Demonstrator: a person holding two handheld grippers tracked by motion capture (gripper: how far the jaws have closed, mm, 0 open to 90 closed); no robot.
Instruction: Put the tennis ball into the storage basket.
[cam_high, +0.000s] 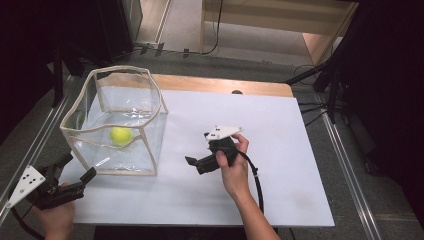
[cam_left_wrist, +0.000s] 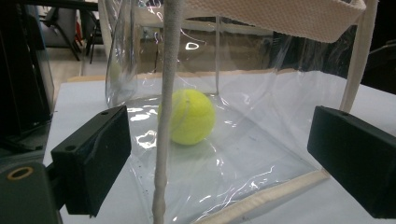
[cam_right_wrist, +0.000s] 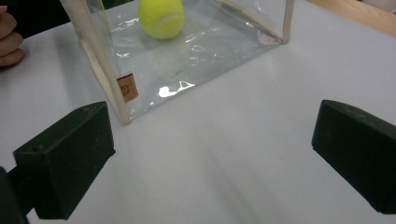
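Observation:
A clear plastic bag (cam_high: 150, 145) with cream fabric edging stands open-topped on the left part of the white board (cam_high: 280, 165). A yellow tennis ball (cam_high: 121, 135) lies on its floor. My left gripper (cam_high: 76, 168) is open at the board's near left corner, just short of the bag's near wall. In the left gripper view the ball (cam_left_wrist: 187, 116) shows through the bag (cam_left_wrist: 261, 158), behind a cream seam, with the left gripper (cam_left_wrist: 224, 149) empty. My right gripper (cam_high: 198, 148) is open to the right of the bag, pointing at it. In the right gripper view the right gripper (cam_right_wrist: 210, 154) holds nothing, with the bag (cam_right_wrist: 196, 51) and ball (cam_right_wrist: 161, 16) beyond.
A wooden table edge (cam_high: 225, 85) runs behind the board. Metal rails (cam_high: 345, 165) flank both sides, and dark stands and cables (cam_high: 325, 85) sit at the back right. The other hand (cam_right_wrist: 9, 37) shows at the upper left of the right gripper view.

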